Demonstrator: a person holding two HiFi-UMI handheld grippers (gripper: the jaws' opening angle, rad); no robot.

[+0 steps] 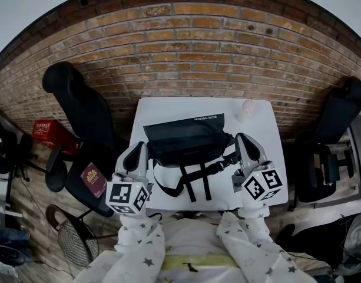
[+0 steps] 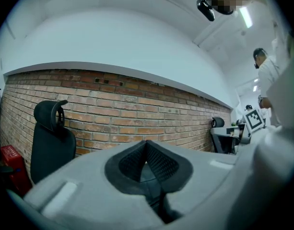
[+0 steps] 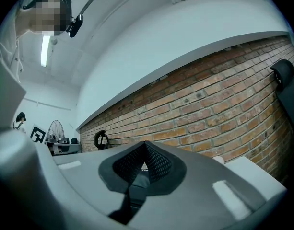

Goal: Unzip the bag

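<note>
A black bag lies in the middle of the white table, with its straps trailing toward the front edge. My left gripper is at the bag's left end and my right gripper at its right end. Whether either tip touches the bag I cannot tell. In the left gripper view the left gripper has its jaws together with nothing between them. In the right gripper view the right gripper likewise has its dark pads meeting at the tip. The bag does not show in either gripper view.
A brick wall runs behind the table. Black chairs stand at the left and right. A small white object sits at the table's far right corner. A red crate and a wire basket are on the floor at left.
</note>
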